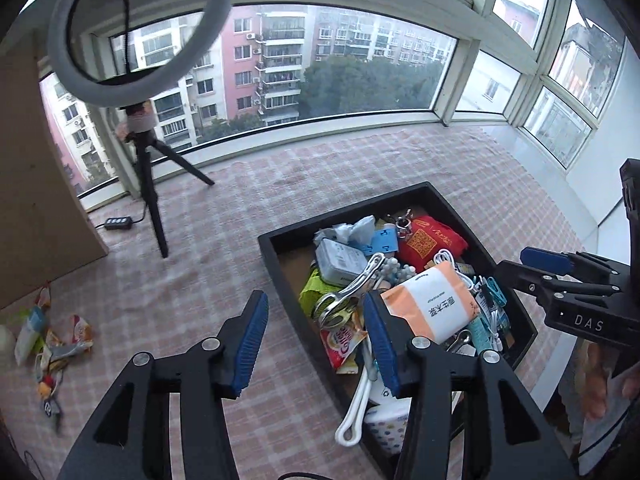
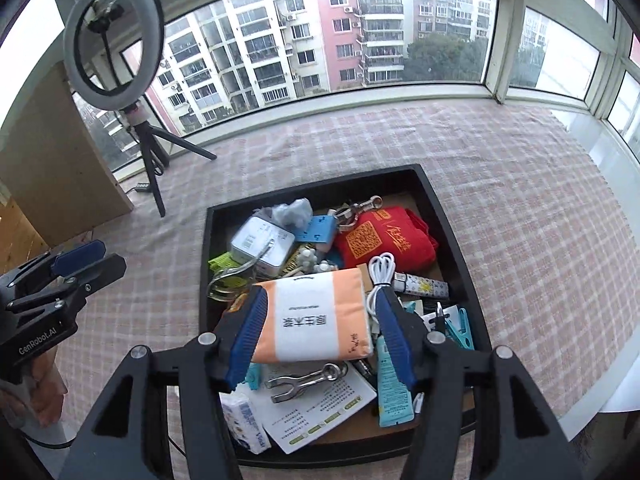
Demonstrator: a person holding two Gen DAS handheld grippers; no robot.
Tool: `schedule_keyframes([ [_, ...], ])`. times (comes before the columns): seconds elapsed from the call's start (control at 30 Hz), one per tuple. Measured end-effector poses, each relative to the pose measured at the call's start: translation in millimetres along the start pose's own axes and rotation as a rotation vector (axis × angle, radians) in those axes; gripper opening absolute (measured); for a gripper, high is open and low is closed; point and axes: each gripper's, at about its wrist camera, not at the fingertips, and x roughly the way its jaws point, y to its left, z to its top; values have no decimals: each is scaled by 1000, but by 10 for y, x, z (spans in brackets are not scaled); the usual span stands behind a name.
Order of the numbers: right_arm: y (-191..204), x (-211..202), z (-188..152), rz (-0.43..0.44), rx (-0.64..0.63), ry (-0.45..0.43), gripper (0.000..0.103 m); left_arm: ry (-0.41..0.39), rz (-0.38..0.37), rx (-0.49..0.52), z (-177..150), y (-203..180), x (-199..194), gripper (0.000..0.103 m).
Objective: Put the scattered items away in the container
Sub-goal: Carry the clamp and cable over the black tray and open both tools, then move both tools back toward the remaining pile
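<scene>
My right hand-held gripper (image 2: 320, 334) is spread around the orange-and-white tissue pack (image 2: 314, 318), which lies on top of the clutter in the black tray (image 2: 452, 236); whether the pads touch it I cannot tell. My left hand-held gripper (image 1: 316, 344) is spread, empty, over the tray's near-left rim. Snack packets (image 1: 52, 344) lie scattered on the checked cloth (image 1: 192, 280), well apart from the tray.

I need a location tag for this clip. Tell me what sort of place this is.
Probably an enclosed balcony or bay-window nook in a high-rise flat: curved windows face apartment blocks, a checked cloth covers the surface holding a black tray of household odds, and a ring light on a tripod suggests a home filming setup.
</scene>
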Motion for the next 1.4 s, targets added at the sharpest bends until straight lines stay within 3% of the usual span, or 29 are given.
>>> schedule_keyframes([
  [0.1, 168, -68, -47, 10, -25, -25, 58, -14, 16, -24, -110, 101, -120, 56],
  [0.57, 1044, -117, -378, 107, -155, -12, 59, -10, 93, -151, -661, 718, -470, 59],
  [1.03, 2074, 114, -795, 177, -300, 46, 60, 17, 245, -324, -1511, 2029, -799, 59],
  [1.4, 3023, 211, -1186, 238, -308, 49, 60, 78, 308, -443, -2060, 2804, -1060, 74],
])
